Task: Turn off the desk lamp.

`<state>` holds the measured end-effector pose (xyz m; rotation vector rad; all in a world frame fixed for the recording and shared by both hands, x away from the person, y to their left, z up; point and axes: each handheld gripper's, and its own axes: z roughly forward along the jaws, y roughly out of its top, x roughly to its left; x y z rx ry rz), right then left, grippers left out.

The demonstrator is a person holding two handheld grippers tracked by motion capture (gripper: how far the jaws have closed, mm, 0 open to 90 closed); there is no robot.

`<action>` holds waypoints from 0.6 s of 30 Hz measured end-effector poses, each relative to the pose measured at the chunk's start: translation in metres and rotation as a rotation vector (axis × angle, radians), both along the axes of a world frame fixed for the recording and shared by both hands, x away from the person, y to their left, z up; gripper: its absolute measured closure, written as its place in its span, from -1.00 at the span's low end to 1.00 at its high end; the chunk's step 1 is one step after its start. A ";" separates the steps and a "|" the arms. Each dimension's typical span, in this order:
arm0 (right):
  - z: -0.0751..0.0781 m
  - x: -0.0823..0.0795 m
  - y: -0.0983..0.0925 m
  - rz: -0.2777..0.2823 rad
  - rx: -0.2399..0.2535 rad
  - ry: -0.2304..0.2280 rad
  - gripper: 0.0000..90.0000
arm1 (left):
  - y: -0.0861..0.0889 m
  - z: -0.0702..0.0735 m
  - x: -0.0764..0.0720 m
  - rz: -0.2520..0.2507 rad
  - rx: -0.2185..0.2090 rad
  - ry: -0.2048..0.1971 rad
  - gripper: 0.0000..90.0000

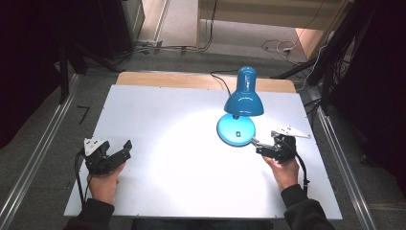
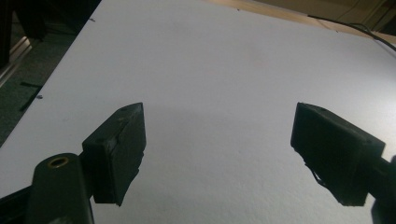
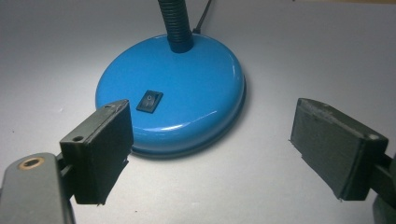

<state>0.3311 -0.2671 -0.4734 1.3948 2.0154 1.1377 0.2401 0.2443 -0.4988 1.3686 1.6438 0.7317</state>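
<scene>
A blue desk lamp [image 1: 243, 98] stands right of centre on the white table [image 1: 158, 115], lit and casting a bright pool on the board. Its round blue base [image 3: 177, 88] carries a small black rocker switch [image 3: 150, 101], and a dark flexible neck [image 3: 176, 23] rises from the back. My right gripper [image 1: 262, 143] sits just right of the base, open, its left jaw close against the base's rim with nothing held. My left gripper [image 1: 119, 151] rests near the front left of the table, open over bare board [image 2: 215, 93].
The lamp's black cord [image 1: 221, 81] runs back over the wooden strip [image 1: 191, 79] at the table's far edge. Metal rails [image 1: 43, 143] flank the table on both sides. Cables [image 1: 282, 47] lie on the floor behind.
</scene>
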 end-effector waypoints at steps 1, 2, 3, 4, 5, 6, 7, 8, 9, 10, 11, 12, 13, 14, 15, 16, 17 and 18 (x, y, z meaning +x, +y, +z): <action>0.000 0.001 0.000 0.000 -0.001 -0.001 -0.80 | 0.000 0.000 0.000 0.000 0.000 0.000 -0.59; 0.000 0.001 0.000 0.000 -0.001 -0.001 -0.80 | 0.000 0.000 0.000 0.001 0.000 0.001 -0.59; -0.001 0.001 0.001 -0.007 -0.005 -0.002 -0.80 | 0.000 0.000 0.000 0.000 0.000 0.001 -0.59; -0.001 0.001 0.002 -0.011 -0.003 0.004 -0.78 | 0.000 0.000 0.000 0.001 0.000 0.001 -0.59; -0.001 0.001 0.002 -0.011 -0.003 0.004 -0.78 | 0.000 0.000 0.000 0.000 0.000 0.001 -0.59; -0.001 0.001 0.002 -0.011 -0.003 0.007 -0.77 | 0.000 0.000 0.000 -0.001 0.000 0.002 -0.59; -0.002 0.001 0.003 -0.012 -0.012 0.006 -0.76 | 0.000 0.000 0.000 0.000 -0.001 0.001 -0.59; -0.002 0.001 0.004 -0.014 -0.017 0.009 -0.75 | 0.000 0.000 0.000 0.000 0.000 0.001 -0.59; -0.003 0.002 0.004 -0.009 -0.017 0.011 -0.75 | 0.000 0.000 0.000 0.000 0.000 0.000 -0.59; -0.003 0.002 0.005 -0.009 -0.016 0.017 -0.75 | 0.000 0.000 0.000 0.001 -0.001 0.000 -0.59; -0.003 0.002 0.005 -0.007 -0.017 0.018 -0.75 | 0.000 0.000 0.000 0.001 -0.001 0.000 -0.59; -0.003 0.002 0.005 -0.005 -0.020 0.016 -0.74 | 0.000 0.000 0.000 0.001 -0.001 0.000 -0.59; -0.003 0.002 0.006 -0.005 -0.020 0.017 -0.74 | 0.000 0.000 0.000 0.001 0.000 0.000 -0.59; -0.003 0.002 0.007 -0.004 -0.023 0.015 -0.73 | 0.001 0.000 0.000 0.000 0.000 0.000 -0.59; -0.003 0.002 0.007 -0.004 -0.023 0.015 -0.73 | 0.001 0.000 0.000 -0.001 0.000 0.000 -0.59; -0.003 0.003 0.008 0.002 -0.027 0.013 -0.73 | 0.001 0.000 0.000 -0.001 0.000 -0.001 -0.59; -0.003 0.003 0.008 0.002 -0.027 0.013 -0.73 | 0.001 0.000 0.000 -0.002 0.000 -0.001 -0.59; -0.003 0.003 0.009 0.001 -0.027 0.015 -0.72 | 0.001 0.000 0.000 -0.002 0.000 -0.001 -0.59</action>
